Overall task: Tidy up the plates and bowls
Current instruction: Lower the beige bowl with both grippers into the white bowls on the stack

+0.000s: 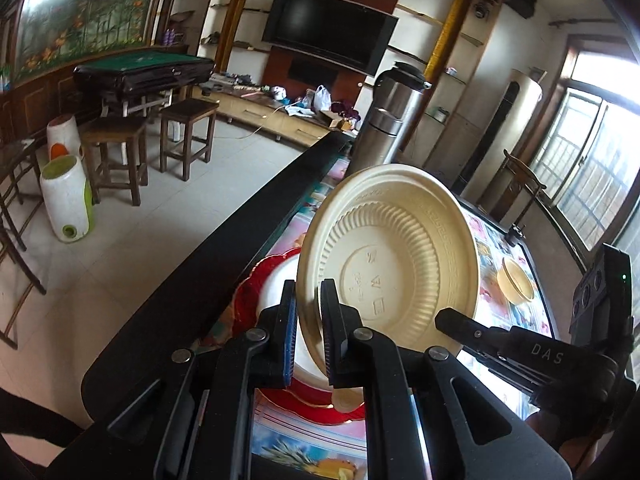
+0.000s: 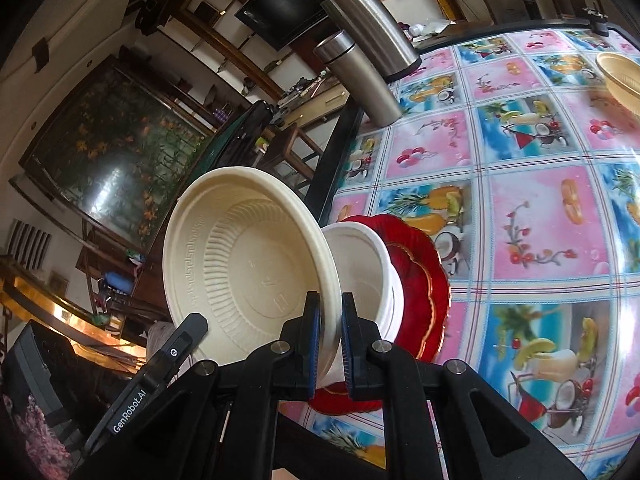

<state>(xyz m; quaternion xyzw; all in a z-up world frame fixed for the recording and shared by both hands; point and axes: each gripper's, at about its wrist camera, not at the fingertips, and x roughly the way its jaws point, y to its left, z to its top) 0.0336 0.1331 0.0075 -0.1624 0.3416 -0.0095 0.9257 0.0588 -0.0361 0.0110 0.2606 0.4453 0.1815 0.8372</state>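
A ribbed cream bowl point(image 1: 400, 260) is tipped on its side above the table, and both grippers pinch its rim. In the left wrist view I see its underside, with my left gripper point(image 1: 310, 320) shut on the lower rim. The right wrist view looks into the cream bowl point(image 2: 248, 264), where my right gripper point(image 2: 330, 336) is shut on the rim. Just behind it a white bowl point(image 2: 360, 256) sits in stacked red plates point(image 2: 420, 264) with gold edges. A second cream bowl point(image 2: 620, 80) rests further along the table.
Two steel flasks point(image 2: 368, 20) point(image 2: 360, 80) stand at the far end of the table, which is covered by a pink and blue fruit-print cloth point(image 2: 520, 220). The table's black edge point(image 1: 240, 240) runs close beside the red plates, with floor and wooden stools point(image 1: 188, 136) beyond.
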